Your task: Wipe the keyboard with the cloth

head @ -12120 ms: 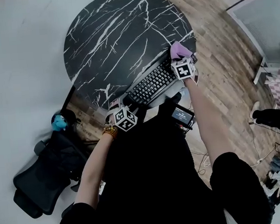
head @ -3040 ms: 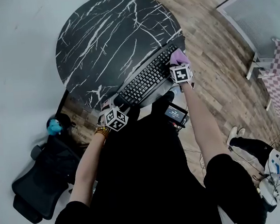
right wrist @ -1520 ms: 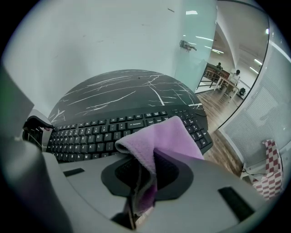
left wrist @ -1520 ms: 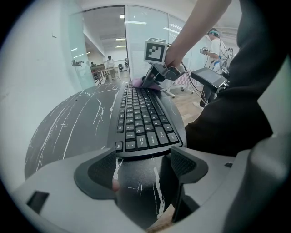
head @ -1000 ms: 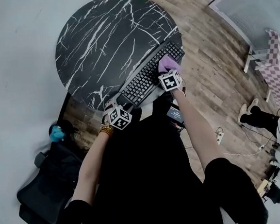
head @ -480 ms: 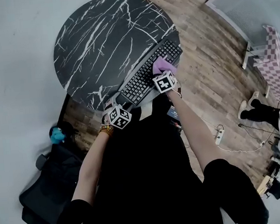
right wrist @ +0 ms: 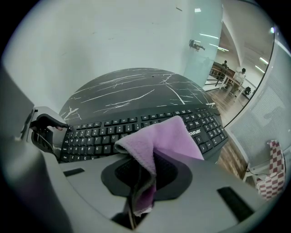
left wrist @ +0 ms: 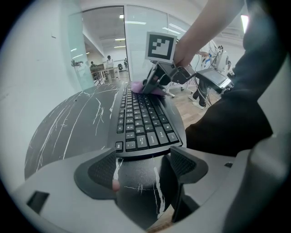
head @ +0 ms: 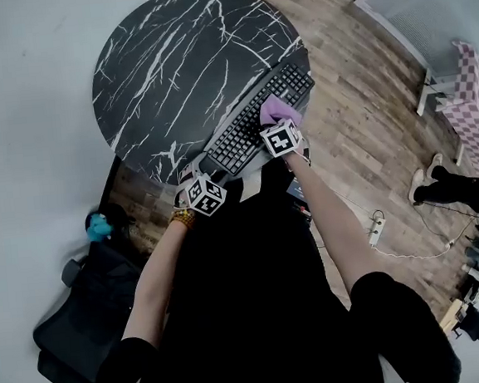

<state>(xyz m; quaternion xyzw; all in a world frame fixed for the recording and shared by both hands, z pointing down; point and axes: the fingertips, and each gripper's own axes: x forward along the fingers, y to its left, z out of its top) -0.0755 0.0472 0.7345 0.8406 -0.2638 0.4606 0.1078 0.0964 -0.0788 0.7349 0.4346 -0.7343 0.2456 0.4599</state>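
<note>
A black keyboard (head: 258,114) lies slantwise at the near right rim of the round black marble table (head: 170,59). My right gripper (head: 274,122) is shut on a purple cloth (head: 273,108), which rests on the keys around the keyboard's middle. In the right gripper view the cloth (right wrist: 160,135) drapes from the shut gripper (right wrist: 144,171) over the keyboard (right wrist: 104,134). My left gripper (head: 198,176) sits at the keyboard's left end. In the left gripper view it (left wrist: 143,159) stands open, its jaws straddling the table edge right before the keyboard (left wrist: 143,120).
A black office chair (head: 76,326) and a blue object (head: 98,228) stand at the lower left. Beneath the table edge hangs a small screen device (head: 296,191). A power strip (head: 375,231) lies on the wooden floor (head: 366,117). Far right is a checkered item (head: 477,99).
My right gripper has drawn the cloth from the keyboard's right end leftward to about its middle. The left gripper has stayed at the left end.
</note>
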